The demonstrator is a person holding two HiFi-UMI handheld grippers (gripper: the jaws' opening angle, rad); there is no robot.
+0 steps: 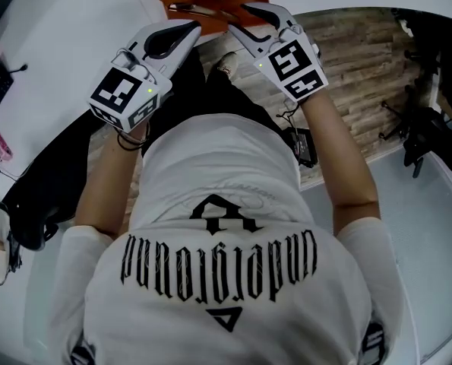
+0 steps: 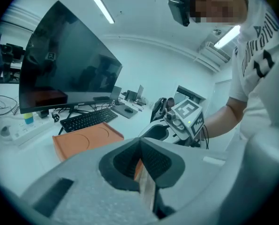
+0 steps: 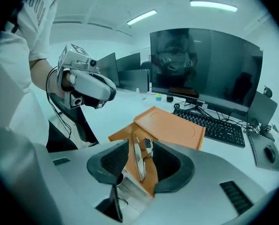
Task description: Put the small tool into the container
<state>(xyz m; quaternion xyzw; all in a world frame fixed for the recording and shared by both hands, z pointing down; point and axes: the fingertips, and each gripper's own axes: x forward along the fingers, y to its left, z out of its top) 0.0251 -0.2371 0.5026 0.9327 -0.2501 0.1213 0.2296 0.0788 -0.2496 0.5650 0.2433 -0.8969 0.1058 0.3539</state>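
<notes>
You held your left gripper [image 1: 193,28] beside your right gripper [image 1: 238,16], both just short of the small tool [image 3: 139,162], left jaws closed, right jaws spread and empty.

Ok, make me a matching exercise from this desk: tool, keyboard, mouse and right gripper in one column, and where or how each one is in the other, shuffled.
1 tool
2 keyboard
3 mouse
4 right gripper

A fingers apart
B in front of the monitor
C on the orange tray
D right of the keyboard

Pairs: 1-C, 2-B, 3-D, 4-A
</notes>
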